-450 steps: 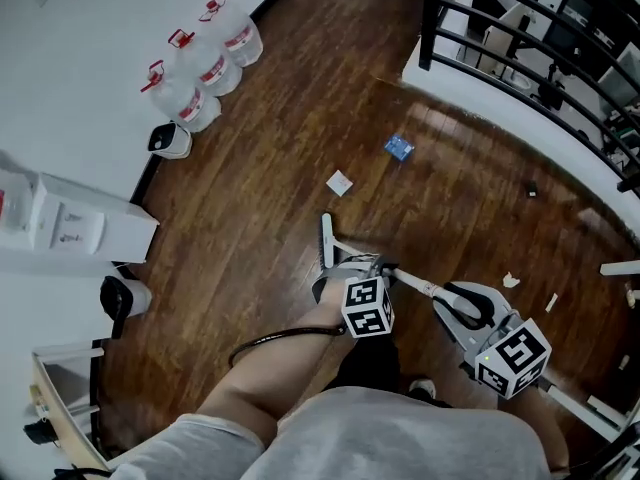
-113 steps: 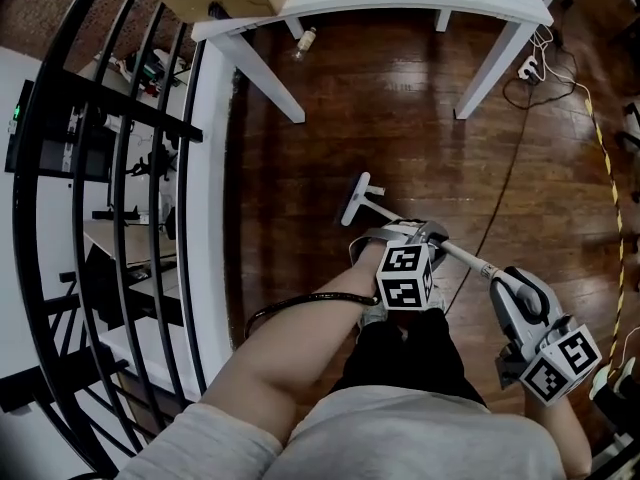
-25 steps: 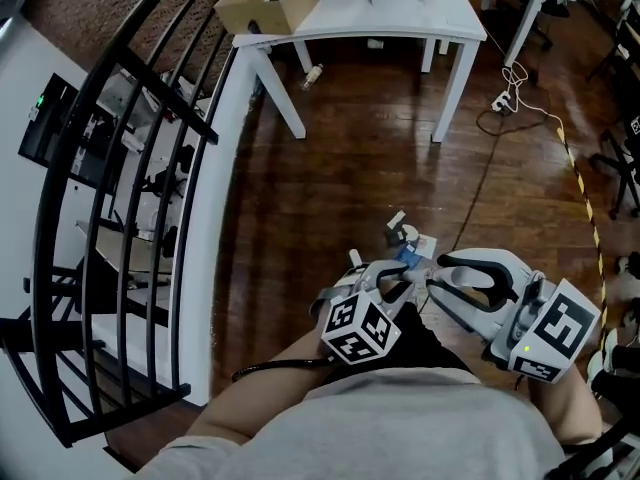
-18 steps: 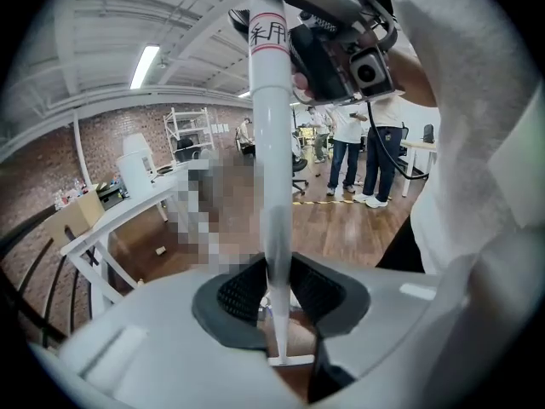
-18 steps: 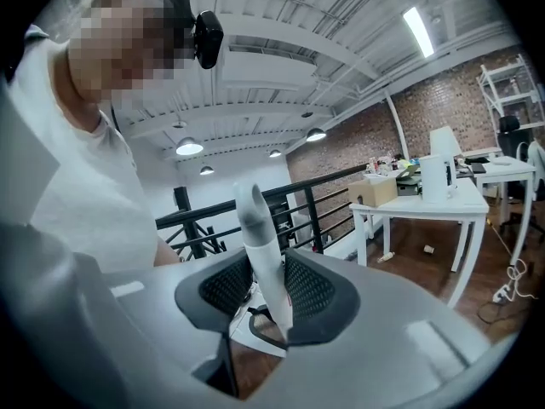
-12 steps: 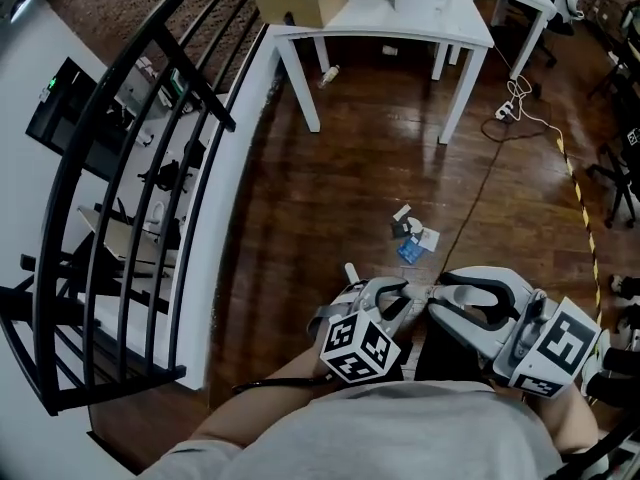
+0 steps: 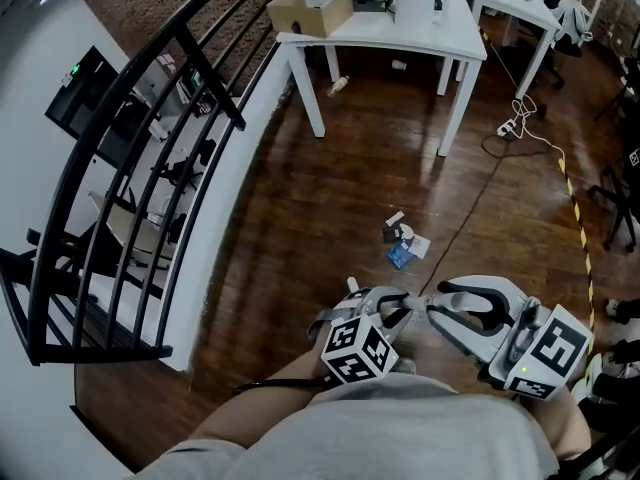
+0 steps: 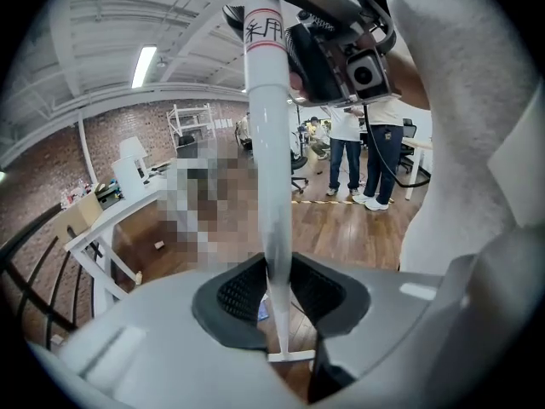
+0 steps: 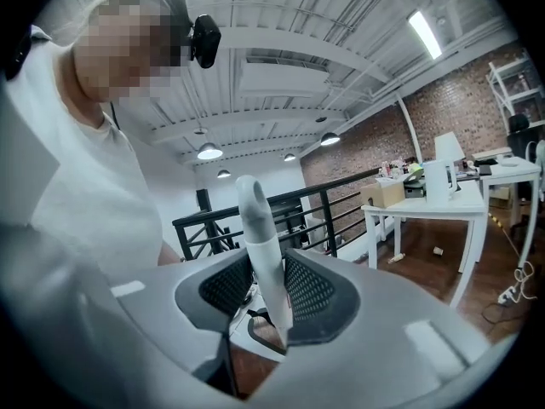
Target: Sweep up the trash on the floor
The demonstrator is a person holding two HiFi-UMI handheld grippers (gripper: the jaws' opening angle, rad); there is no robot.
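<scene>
Wooden floor [image 7: 330,198] now shows as a strip between the trash [image 7: 402,243] and my grippers; a second ago the scraps lay right at the jaws. Both grippers sit low in the head view, close to the body and side by side, with the left forearm coming in from the lower left. My left gripper [image 8: 272,292] is clamped on the broom handle [image 8: 266,143]. My right gripper [image 9: 271,301] pinches the same handle near its top end. The trash lies ahead of both, between them and the white table [image 7: 370,30], right of the black railing [image 7: 150,148].
</scene>
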